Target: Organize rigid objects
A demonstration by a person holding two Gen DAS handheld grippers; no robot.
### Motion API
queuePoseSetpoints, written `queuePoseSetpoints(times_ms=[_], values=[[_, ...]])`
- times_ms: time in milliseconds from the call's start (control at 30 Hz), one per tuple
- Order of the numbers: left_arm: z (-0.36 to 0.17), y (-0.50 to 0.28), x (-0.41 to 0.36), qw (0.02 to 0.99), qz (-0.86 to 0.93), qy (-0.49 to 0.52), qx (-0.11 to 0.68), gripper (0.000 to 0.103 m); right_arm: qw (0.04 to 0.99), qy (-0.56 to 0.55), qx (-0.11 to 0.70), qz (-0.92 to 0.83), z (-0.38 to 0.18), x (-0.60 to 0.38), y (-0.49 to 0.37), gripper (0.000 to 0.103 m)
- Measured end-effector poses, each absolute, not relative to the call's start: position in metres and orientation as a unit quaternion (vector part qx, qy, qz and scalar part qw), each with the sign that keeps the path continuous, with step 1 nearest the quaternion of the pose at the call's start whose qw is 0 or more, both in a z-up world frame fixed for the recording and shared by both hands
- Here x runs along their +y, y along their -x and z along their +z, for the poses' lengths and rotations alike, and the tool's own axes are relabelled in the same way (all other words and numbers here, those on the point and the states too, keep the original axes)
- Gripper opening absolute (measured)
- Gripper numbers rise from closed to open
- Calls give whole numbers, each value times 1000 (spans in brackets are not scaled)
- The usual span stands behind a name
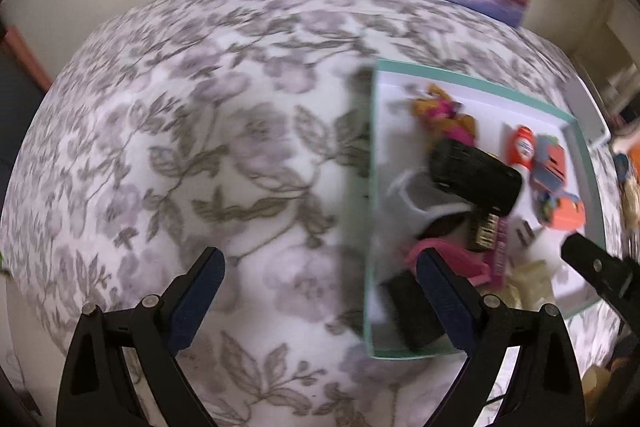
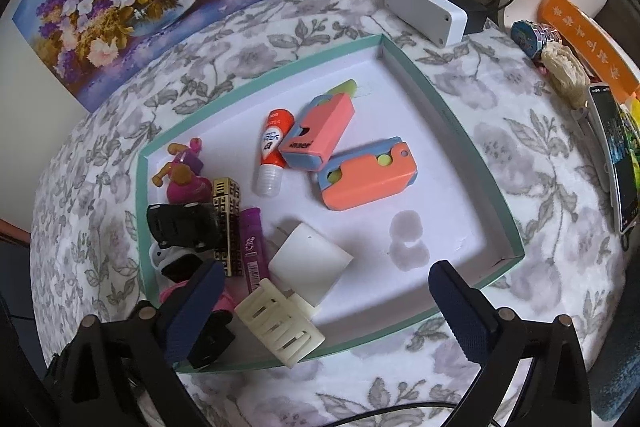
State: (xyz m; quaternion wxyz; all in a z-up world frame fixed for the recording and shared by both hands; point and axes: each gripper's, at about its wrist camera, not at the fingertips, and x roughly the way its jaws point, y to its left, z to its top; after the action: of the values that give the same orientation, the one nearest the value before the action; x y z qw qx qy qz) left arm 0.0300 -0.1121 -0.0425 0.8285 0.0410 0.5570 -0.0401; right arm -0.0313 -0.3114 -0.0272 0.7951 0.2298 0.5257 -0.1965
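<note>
Both my tongs, left [image 1: 320, 283] and right [image 2: 326, 297], gape empty. Everything's gathered in the tray [image 2: 472, 131] below my right, tidy.

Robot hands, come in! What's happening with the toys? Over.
Both grippers, left and right, open, empty. Toys lie in the teal tray. Nothing blocking.

Glue stick [image 2: 271, 151] & toy car [image 2: 182, 225] in tray [image 2: 452, 115], on bed.

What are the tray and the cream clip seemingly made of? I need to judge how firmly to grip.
Tray: likely cardboard, matte white inside, thin teal folded walls with a corner seam. Cream clip: probably hard plastic, slightly glossy, moulded slots.
</note>
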Motion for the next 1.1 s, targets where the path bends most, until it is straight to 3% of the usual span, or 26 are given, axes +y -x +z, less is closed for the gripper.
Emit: queuePoseSetpoints(times_ms=[1100], values=[[-15,-4,-58,843,10,-96,529,97,824,-125,531,-153,-15,-227,58,103]])
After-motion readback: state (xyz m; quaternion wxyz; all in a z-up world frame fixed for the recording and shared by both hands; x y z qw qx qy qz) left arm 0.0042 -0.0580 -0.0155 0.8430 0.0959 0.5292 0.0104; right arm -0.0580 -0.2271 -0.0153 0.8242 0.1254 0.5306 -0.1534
